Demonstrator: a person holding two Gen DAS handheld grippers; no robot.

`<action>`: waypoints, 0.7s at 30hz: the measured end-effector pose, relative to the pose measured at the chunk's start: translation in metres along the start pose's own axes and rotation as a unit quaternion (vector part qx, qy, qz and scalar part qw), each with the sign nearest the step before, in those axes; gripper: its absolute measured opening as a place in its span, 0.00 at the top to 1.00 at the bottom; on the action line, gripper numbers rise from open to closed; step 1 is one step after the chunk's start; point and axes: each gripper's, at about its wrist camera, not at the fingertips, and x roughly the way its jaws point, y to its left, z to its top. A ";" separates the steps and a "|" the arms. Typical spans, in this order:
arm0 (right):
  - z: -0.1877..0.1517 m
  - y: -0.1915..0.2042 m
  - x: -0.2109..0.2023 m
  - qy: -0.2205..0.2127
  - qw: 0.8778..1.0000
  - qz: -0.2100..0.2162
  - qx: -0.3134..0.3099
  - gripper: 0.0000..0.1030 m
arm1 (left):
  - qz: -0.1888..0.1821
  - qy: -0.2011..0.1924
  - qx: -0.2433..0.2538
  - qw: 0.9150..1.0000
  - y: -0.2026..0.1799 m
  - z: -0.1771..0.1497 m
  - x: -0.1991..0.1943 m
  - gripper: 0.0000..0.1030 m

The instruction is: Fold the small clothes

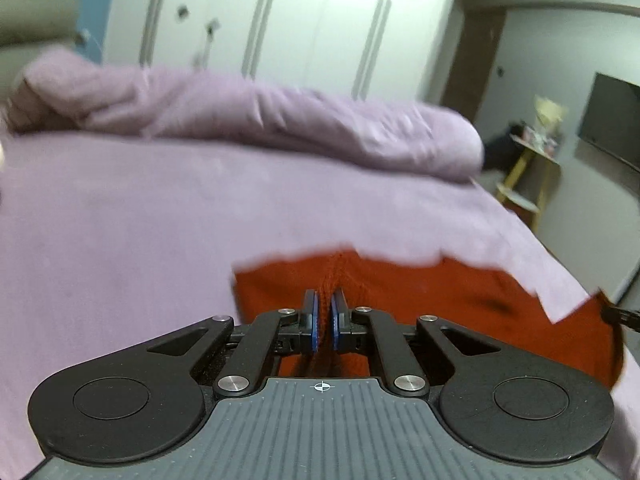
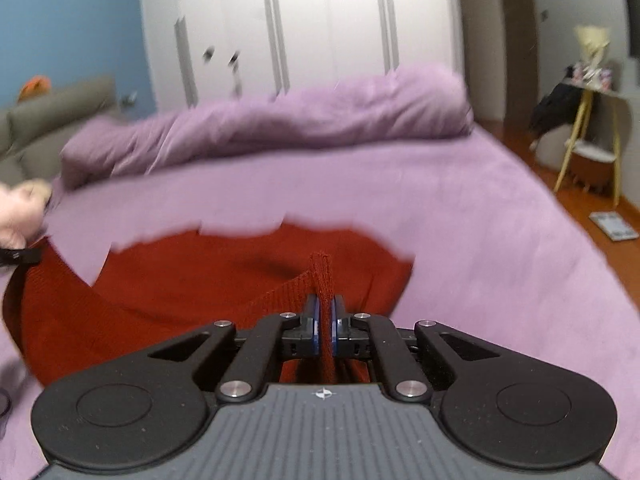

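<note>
A red knitted garment (image 1: 440,292) hangs over the purple bed sheet (image 1: 140,220), stretched between both grippers. My left gripper (image 1: 325,304) is shut on a pinched fold of its edge. My right gripper (image 2: 325,308) is shut on another pinched fold of the same garment (image 2: 180,276), whose ribbed hem runs off to the left. The right gripper's tip shows at the right edge of the left wrist view (image 1: 618,316). The left gripper's tip (image 2: 20,257) and the hand holding it show at the left edge of the right wrist view. Both views are blurred.
A rolled purple duvet (image 1: 260,112) lies across the far side of the bed. White wardrobe doors (image 1: 280,12) stand behind it. A yellow-legged side table (image 2: 588,132) and a wooden floor are to the right. A grey headboard (image 2: 60,112) is at the left.
</note>
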 end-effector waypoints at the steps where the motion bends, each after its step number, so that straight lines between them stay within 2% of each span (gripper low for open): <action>1: 0.005 -0.001 0.008 -0.001 1.000 -0.006 0.005 0.96 | 0.013 -0.007 -0.003 1.000 0.002 0.005 0.006 0.92; 4: 0.012 0.000 0.037 0.011 1.000 -0.019 0.018 0.96 | 0.038 0.002 -0.019 0.999 0.007 0.008 0.036 0.92; 9: 0.002 -0.001 0.084 0.068 0.997 -0.033 0.022 0.96 | 0.063 0.071 -0.018 0.995 0.012 -0.019 0.084 0.91; 11: -0.004 0.001 0.090 0.082 0.996 -0.034 0.016 0.95 | 0.058 0.088 -0.021 0.994 0.017 -0.028 0.088 0.87; 14: -0.011 -0.002 0.092 0.101 0.994 -0.025 0.018 0.94 | 0.047 0.097 -0.029 0.994 0.027 -0.038 0.084 0.72; 16: -0.014 -0.005 0.092 0.109 0.994 -0.019 0.024 0.87 | 0.034 0.103 -0.038 0.993 0.032 -0.043 0.080 0.61; 18: -0.015 -0.007 0.091 0.116 0.993 -0.012 0.027 0.82 | 0.012 0.109 -0.050 0.993 0.036 -0.044 0.079 0.58; 21: -0.018 -0.006 0.093 0.116 0.993 -0.012 0.017 0.82 | 0.002 0.116 -0.051 0.992 0.035 -0.046 0.080 0.58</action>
